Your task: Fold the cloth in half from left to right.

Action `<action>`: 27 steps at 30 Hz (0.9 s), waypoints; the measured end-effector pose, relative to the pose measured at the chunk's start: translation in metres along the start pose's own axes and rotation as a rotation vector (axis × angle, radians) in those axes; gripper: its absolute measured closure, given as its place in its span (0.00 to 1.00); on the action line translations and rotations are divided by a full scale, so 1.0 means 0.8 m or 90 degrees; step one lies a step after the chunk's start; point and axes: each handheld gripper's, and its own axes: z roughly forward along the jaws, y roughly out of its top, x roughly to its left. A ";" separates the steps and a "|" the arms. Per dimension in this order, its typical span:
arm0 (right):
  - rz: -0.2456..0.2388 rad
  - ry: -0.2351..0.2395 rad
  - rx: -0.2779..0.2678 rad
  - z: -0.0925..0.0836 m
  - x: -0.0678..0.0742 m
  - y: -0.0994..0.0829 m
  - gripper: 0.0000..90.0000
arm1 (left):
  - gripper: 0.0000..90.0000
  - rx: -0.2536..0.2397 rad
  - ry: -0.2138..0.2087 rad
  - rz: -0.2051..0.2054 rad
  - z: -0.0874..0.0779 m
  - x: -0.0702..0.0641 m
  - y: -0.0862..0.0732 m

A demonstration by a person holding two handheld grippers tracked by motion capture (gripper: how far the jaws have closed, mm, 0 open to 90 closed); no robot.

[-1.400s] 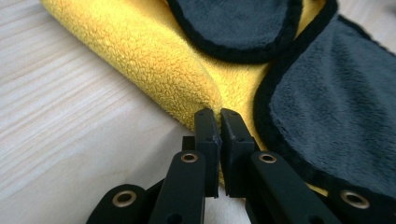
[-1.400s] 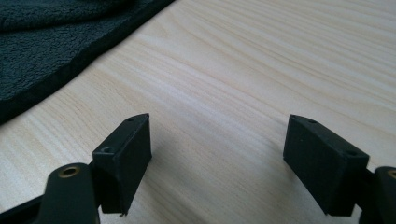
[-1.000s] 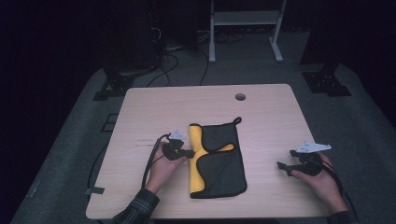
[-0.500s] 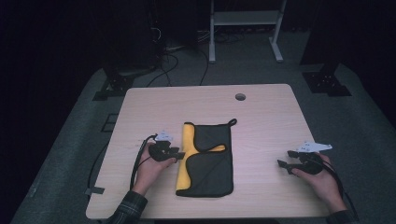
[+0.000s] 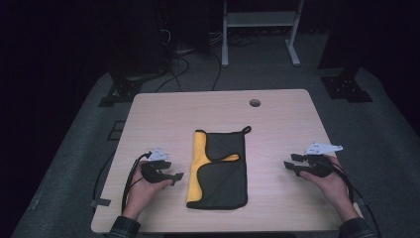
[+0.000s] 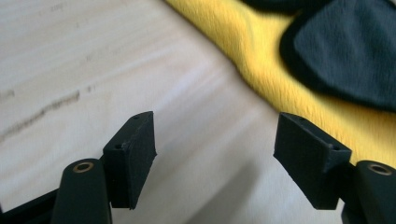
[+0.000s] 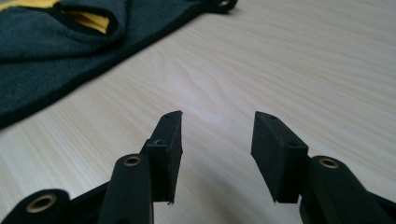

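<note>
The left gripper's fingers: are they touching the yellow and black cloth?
Apart. The left gripper view shows bare table between the open fingers and the cloth.

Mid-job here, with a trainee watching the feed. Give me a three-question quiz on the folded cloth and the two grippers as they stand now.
1. True or false: the left gripper has the cloth pinched between its jaws.
2. Which colour shows along the cloth's left edge in the high view? A) red B) yellow C) white
3. Fill in: the cloth's hanging loop points toward the ____ edge of the table.

Key
1. False. Its jaws have just been opening and stand apart over bare wood, beside the yellow edge.
2. B
3. far. The right gripper sits well to the cloth's right, jaws apart with nothing between them, having just been closing.
</note>
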 end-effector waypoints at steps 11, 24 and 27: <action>-0.015 0.028 -0.025 0.011 0.014 0.034 0.61 | 0.22 -0.010 0.042 0.029 -0.004 -0.003 -0.022; -0.036 0.063 -0.031 0.033 0.034 0.070 0.67 | 0.00 -0.016 0.051 0.033 0.005 -0.001 -0.027; -0.038 0.069 -0.031 0.039 0.037 0.079 0.68 | 0.00 -0.015 0.050 0.033 0.005 -0.001 -0.027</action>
